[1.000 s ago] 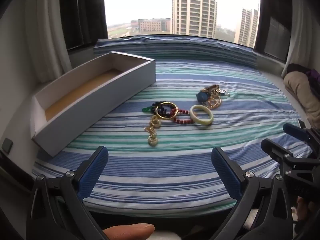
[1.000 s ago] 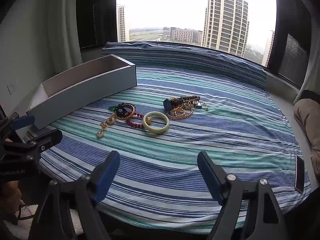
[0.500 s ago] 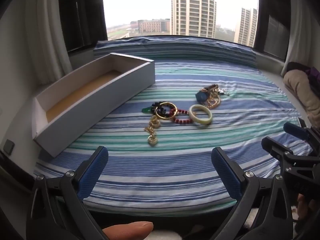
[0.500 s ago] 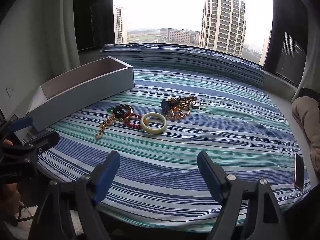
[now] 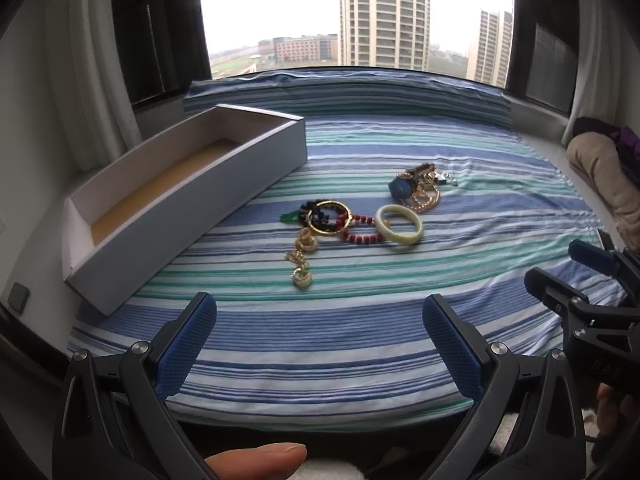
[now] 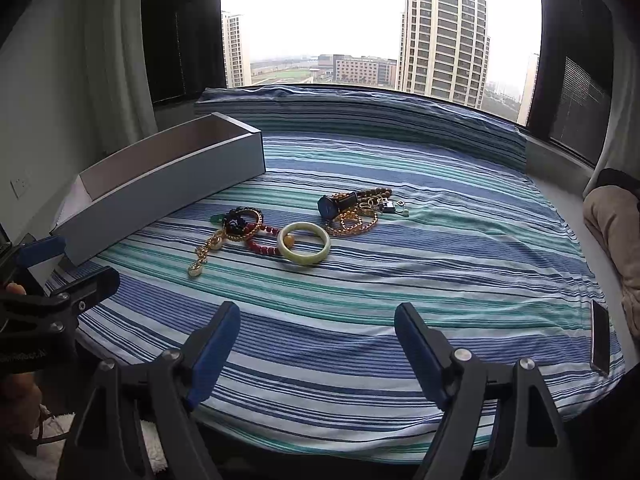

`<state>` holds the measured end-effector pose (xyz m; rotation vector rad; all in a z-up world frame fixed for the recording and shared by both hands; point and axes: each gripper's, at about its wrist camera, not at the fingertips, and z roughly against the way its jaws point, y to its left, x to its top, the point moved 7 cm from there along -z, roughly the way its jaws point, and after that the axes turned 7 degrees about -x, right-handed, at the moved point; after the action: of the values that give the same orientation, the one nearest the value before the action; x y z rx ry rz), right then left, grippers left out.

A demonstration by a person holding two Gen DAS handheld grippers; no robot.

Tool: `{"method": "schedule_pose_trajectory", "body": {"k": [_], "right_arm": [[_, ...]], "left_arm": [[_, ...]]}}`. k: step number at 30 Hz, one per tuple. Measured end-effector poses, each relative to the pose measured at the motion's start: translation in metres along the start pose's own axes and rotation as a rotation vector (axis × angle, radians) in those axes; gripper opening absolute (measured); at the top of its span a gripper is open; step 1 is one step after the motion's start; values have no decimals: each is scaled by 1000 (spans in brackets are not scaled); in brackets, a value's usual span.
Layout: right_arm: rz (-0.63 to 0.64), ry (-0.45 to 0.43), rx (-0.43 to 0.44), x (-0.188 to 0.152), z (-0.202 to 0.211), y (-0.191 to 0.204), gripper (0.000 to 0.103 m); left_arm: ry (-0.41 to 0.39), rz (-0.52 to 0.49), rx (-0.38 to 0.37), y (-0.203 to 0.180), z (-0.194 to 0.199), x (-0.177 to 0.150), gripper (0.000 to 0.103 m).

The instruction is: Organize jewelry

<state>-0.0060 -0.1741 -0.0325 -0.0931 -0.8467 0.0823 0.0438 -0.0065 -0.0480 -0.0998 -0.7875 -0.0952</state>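
both the left hand-held gripper (image 5: 320, 332) and the right hand-held gripper (image 6: 318, 338): black plastic frames, silver screws, blue textured fingertip pads (image 5: 185, 350).

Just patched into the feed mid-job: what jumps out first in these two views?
A tangle of jewelry on the striped bedspread: a pale jade bangle beside red beads, with a blue-faced watch in gold chains behind. A long, empty white box lies to their left. Both tongs, left and right, hang open short of the pile.

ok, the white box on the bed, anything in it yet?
Empty as far as visible. The left wrist view shows only the bare tan floor of the white box; its near end is hidden. The jewelry lies on the striped sheet.
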Motion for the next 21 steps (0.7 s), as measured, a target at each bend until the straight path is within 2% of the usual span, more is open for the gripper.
{"method": "schedule_pose_trajectory", "body": {"k": [21], "right_arm": [[-14,5,-6,-2,-4,-4,81]], "left_arm": [[8,-4,3,-1,-2,-1,102]]}}
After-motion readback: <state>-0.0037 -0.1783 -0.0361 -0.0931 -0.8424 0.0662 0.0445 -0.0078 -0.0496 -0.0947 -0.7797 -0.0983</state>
